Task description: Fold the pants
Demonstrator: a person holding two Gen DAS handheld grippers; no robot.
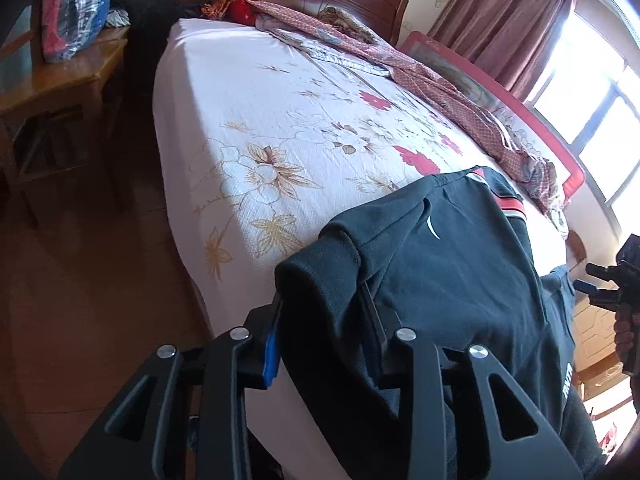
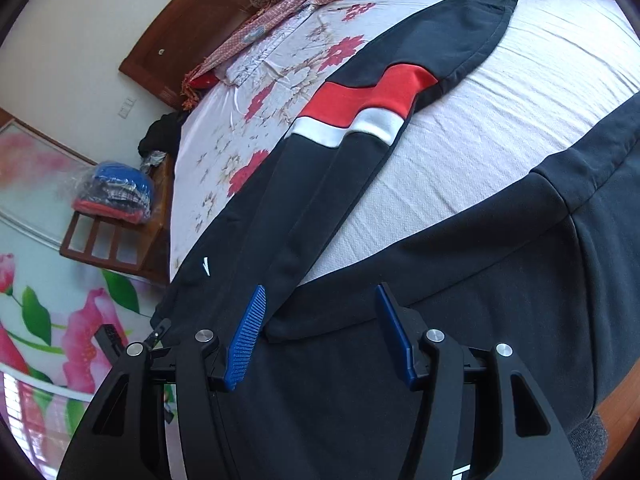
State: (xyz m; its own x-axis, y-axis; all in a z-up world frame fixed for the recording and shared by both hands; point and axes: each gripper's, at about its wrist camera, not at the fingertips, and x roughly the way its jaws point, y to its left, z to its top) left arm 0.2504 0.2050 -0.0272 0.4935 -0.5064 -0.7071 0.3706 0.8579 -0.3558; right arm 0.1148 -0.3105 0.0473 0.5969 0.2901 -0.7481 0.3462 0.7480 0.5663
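- The black fabric pants with red and white bands (image 2: pixel 360 120) are spread across the floral bed sheet (image 2: pixel 460 184), upper centre.
- The left gripper (image 1: pixel 324 332) jaws are clamped on the waistband.
- The right gripper (image 2: pixel 324 336) jaws are parted wide, holding nothing.

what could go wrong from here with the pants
1. The black track pants with red and white bands hang partly over the edge of the floral-sheeted bed; they may slide off.
2. The left gripper has bunched waistband fabric draped over its fingers, so it could snag or slip.
3. The right gripper is open above the cloth, holding nothing, so one side is unsupported.
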